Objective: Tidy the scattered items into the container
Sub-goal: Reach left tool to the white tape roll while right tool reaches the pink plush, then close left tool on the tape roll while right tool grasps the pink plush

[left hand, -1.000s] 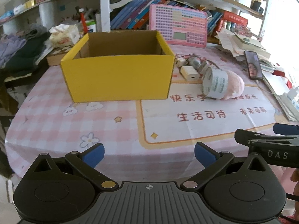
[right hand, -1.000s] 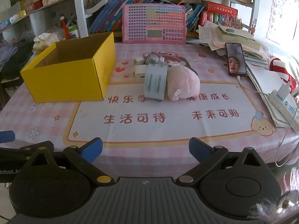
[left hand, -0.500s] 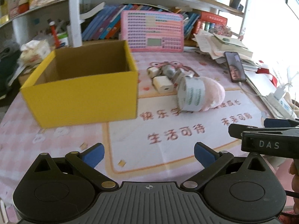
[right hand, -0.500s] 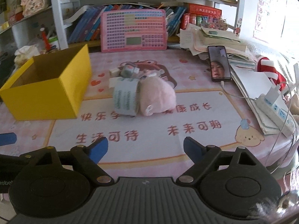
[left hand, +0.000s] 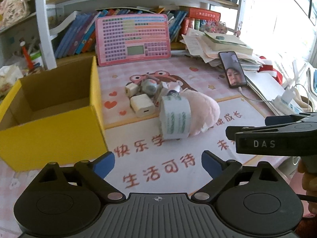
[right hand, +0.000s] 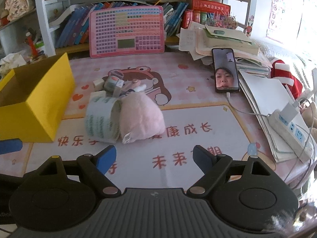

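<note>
Box (left hand: 49, 138) interior only in left view

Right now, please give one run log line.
box: empty | tape roll: touches pink plush | left tool: closing, nothing between | right tool: open, empty

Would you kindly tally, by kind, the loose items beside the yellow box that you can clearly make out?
White charger blocks: 2
Tape rolls: 1
Pink plush toys: 1
Grey round gadgets: 1
Total: 5; smaller pieces behind are too cluttered to count.
</note>
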Demonstrator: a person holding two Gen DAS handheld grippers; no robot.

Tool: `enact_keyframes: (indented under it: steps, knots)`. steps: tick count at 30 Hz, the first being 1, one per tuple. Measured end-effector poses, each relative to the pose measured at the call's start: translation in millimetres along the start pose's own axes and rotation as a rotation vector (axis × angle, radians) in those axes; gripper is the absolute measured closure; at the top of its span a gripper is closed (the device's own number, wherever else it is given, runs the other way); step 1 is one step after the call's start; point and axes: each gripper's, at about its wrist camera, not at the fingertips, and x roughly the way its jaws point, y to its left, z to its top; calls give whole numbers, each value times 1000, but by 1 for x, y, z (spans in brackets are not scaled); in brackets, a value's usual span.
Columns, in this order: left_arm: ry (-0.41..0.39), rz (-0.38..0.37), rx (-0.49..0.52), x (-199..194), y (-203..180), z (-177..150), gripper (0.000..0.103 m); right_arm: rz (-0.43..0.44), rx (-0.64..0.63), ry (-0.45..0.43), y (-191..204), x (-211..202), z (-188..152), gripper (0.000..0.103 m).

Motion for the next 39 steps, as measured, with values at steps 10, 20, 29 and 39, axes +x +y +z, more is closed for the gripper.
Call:
enact_keyframes:
  steps: [10, 20, 29, 39]
  knots:
    - [0, 18, 61, 21, -20, 25, 14, 51, 20, 6, -24, 31, 23, 18]
    - [50, 56, 56, 48, -28, 43, 18, 135, -4, 41, -29, 65, 41, 18]
    - [116, 54, 54, 71, -32, 53, 19, 200, -15, 102, -28, 94, 50, 18]
    - [154, 59, 77, 92, -38, 63, 19, 283, -100, 149, -10, 120, 62, 23]
